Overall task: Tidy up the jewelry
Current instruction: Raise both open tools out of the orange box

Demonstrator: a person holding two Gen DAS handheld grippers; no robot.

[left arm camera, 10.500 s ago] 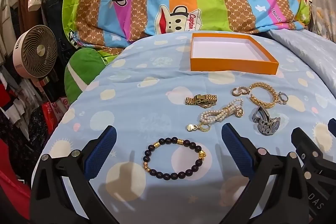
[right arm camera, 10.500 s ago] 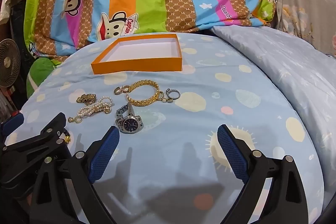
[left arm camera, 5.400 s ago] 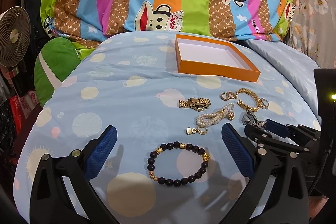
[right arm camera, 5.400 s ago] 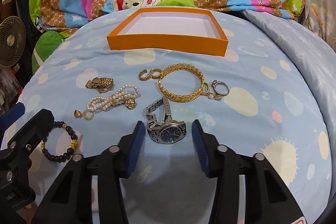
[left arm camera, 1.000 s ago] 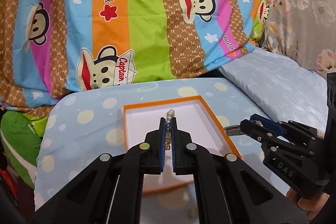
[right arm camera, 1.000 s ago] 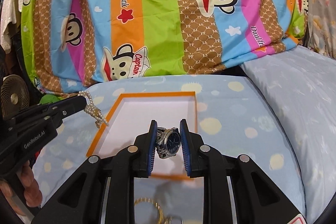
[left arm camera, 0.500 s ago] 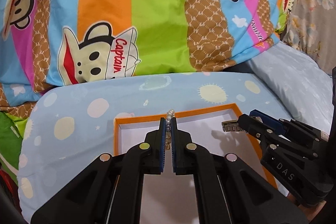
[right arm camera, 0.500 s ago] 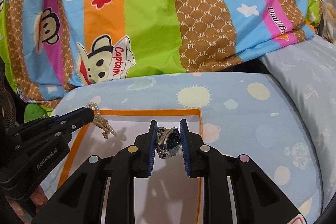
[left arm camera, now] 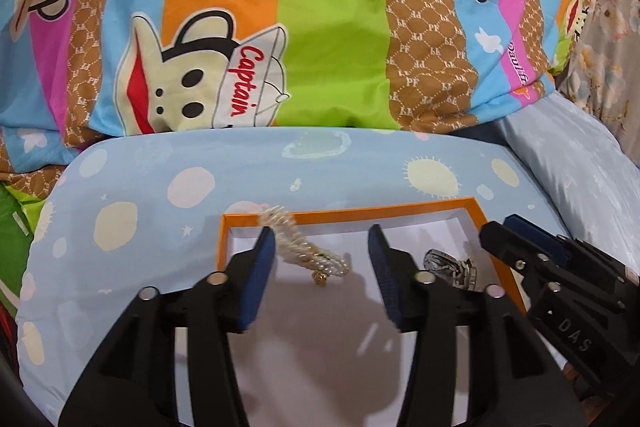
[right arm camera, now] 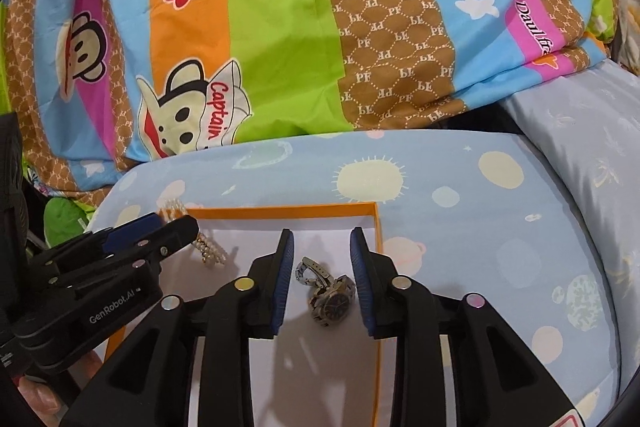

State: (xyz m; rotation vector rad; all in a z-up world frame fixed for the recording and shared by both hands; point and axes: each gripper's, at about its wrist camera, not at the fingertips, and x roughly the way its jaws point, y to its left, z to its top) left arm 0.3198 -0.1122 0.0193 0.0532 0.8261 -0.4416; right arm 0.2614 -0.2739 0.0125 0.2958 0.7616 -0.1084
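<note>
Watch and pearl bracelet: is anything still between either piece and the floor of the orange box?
Nothing visible. The watch lies on the orange box's white floor between the opening right gripper pads. The pearl bracelet hangs against the opening left gripper's left pad, its lower end apparently reaching the floor.

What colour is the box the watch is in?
The box has orange walls and a white floor inside. It shows best in the right wrist view.

Both jaws opening; pearl bracelet [left arm camera: 308, 251], watch [right arm camera: 332, 297] now in tray [left arm camera: 400, 213].
</note>
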